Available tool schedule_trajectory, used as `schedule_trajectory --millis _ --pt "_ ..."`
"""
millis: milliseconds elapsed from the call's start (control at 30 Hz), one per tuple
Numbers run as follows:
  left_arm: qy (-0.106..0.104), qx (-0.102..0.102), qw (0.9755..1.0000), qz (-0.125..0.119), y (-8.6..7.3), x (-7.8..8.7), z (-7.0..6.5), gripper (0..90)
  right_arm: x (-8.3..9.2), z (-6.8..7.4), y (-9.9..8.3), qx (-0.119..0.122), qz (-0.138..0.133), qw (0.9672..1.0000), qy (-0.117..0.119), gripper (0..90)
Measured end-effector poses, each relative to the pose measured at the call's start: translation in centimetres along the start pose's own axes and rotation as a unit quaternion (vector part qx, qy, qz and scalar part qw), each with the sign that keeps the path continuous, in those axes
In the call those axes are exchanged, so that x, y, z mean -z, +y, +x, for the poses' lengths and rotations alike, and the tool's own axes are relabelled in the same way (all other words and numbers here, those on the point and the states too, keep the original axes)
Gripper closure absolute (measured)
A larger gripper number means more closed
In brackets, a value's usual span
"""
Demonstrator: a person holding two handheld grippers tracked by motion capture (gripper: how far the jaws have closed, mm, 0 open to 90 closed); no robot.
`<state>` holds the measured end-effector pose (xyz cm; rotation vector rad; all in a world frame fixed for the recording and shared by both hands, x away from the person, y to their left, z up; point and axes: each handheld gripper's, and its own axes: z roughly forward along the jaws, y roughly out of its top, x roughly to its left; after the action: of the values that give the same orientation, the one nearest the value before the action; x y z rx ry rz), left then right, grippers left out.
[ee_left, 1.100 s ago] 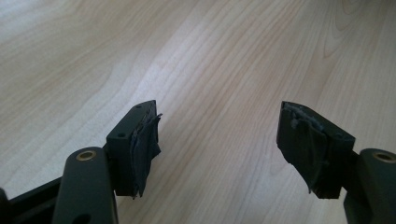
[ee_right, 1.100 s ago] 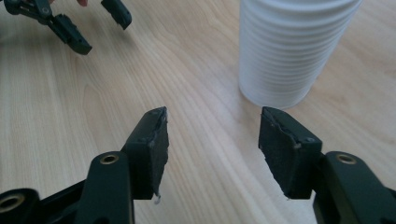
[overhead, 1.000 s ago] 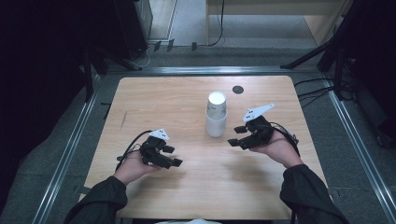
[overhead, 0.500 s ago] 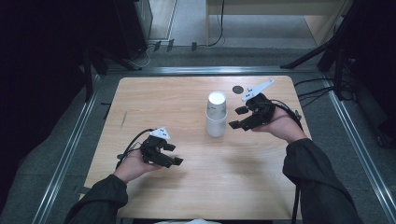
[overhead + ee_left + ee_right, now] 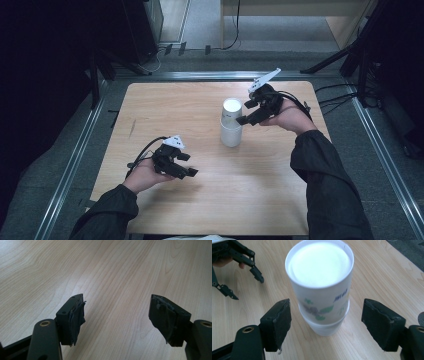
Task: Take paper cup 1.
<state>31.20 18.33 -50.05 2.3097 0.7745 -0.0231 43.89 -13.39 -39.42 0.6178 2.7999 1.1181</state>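
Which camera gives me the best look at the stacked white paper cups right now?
The right gripper view: the stacked white paper cups stand upside down, close up, with green and blue print readable between the open jaws. The high view shows the stack small, mid-table. The left gripper view faces bare wooden table.

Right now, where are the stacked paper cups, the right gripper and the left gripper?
stacked paper cups (image 5: 322,290), right gripper view, printed side wall of the upper cup.
right gripper (image 5: 244,120), high view, between its jaw tips.
left gripper (image 5: 190,172), high view, between its jaw tips.
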Motion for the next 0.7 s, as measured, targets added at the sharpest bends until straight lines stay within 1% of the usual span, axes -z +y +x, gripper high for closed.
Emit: schedule_trajectory --millis 100,200,233,333,433,500,567,600,633,700 --pt "0.000 -0.002 1.0000 0.001 0.0 0.0 0.0 28.9 -0.4 0.1 0.7 -0.005 -0.006 1.0000 -0.001 23.6" --pt "-0.001 -0.002 1.0000 0.003 -0.1 0.0 0.1 28.9 -0.8 0.1 1.0 -0.006 -0.003 1.0000 -0.007 22.2" --pt "-0.001 -0.003 1.0000 0.002 -0.1 0.0 0.0 28.9 -1.1 0.1 1.3 -0.009 -0.001 0.9999 -0.005 22.0" --pt "-0.001 -0.005 1.0000 0.003 0.0 0.1 0.0 28.9 -1.4 0.3 1.7 -0.002 0.002 1.0000 -0.004 21.9" --pt "-0.002 -0.006 1.0000 0.003 0.0 0.0 -0.1 28.9 -1.5 0.4 2.0 0.000 0.000 1.0000 -0.003 21.9" --pt "-0.003 -0.006 1.0000 0.003 0.0 0.0 -0.1 28.9 -1.6 0.5 2.3 0.003 0.001 1.0000 -0.003 22.9" --pt "-0.002 -0.006 1.0000 0.003 -0.1 0.0 -0.1 28.8 -1.6 0.7 2.6 0.010 -0.002 0.9999 -0.006 29.6" --pt "-0.002 -0.006 1.0000 0.004 -0.1 0.0 -0.1 28.8 -1.6 0.8 2.6 0.009 -0.002 0.9999 -0.006 31.4" --pt "-0.002 -0.006 1.0000 0.004 -0.1 0.0 -0.1 28.8 -1.6 0.8 2.6 0.011 -0.002 0.9999 -0.008 32.0" --pt "-0.001 -0.007 1.0000 0.004 -0.1 0.0 -0.2 28.8 -1.6 0.9 2.7 0.007 0.000 0.9999 -0.012 32.6"
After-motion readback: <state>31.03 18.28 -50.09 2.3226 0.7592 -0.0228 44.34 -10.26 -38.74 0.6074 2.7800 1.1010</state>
